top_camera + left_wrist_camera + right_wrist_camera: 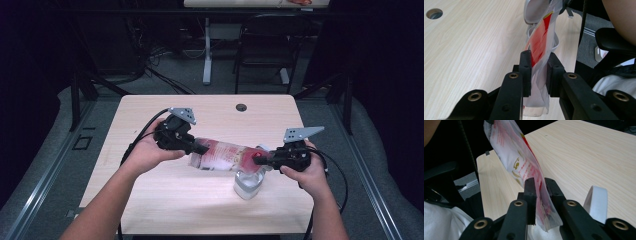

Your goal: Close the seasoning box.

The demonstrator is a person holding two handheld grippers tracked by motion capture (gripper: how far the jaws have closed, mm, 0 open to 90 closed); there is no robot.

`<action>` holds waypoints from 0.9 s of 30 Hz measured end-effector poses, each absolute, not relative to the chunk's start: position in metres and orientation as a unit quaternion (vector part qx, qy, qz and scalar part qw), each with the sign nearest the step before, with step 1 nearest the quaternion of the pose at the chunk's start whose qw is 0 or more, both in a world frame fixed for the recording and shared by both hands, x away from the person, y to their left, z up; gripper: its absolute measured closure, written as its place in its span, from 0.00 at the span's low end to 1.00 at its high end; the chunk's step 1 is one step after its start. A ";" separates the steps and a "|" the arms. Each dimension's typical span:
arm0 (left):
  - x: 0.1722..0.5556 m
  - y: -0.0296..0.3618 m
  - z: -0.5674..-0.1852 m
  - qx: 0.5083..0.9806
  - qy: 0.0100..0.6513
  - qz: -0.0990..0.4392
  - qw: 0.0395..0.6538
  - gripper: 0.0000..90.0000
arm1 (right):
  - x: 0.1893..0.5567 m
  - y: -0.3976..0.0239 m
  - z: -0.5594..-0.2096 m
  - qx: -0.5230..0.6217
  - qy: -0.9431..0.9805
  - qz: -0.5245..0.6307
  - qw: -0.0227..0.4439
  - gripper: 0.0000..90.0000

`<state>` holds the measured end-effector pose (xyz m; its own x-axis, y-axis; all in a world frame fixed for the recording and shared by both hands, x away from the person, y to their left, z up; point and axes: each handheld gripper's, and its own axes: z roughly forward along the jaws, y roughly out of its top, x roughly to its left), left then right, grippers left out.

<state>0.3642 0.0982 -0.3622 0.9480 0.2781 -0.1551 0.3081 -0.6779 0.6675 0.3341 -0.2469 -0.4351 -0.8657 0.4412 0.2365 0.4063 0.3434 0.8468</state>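
Overhead, held level above the wooden counter: a red-and-white printed plastic pouch, stretched between left gripper and right gripper. Left fingers clamped on one end of the pouch. Right fingers astride the other end, one touching the film; true clamping impossible to tell. Just beneath that end, standing on the counter, a clear cup.

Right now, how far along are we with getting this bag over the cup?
Done: the bag is lifted off the table, stretched between both grippers. In hand: the left gripper pinches one end, the right gripper has the other end between its jaws, above the cup. Left: tipping it into the cup, it seems.
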 end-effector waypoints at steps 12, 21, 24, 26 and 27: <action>0.366 0.109 -0.373 0.906 0.175 -0.034 0.383 0.85 | 0.336 -0.251 -0.440 0.254 0.816 0.518 0.007 0.90; 0.367 0.117 -0.382 0.902 0.184 -0.034 0.390 0.83 | 0.336 -0.254 -0.441 0.246 0.814 0.526 0.010 0.99; 0.365 0.118 -0.384 0.903 0.183 -0.027 0.388 0.81 | 0.335 -0.253 -0.441 0.243 0.814 0.528 0.013 1.00; 0.364 0.119 -0.384 0.905 0.184 -0.019 0.384 0.81 | 0.335 -0.252 -0.440 0.242 0.814 0.528 0.017 1.00; 0.365 0.120 -0.387 0.902 0.182 -0.026 0.391 0.81 | 0.335 -0.252 -0.440 0.241 0.814 0.528 0.019 1.00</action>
<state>0.3645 0.1196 -0.3867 0.9322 0.3082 -0.1896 0.3491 -0.6278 0.6957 0.3347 -0.2519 -0.4400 -0.8833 0.4120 0.2235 0.3722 0.3269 0.8686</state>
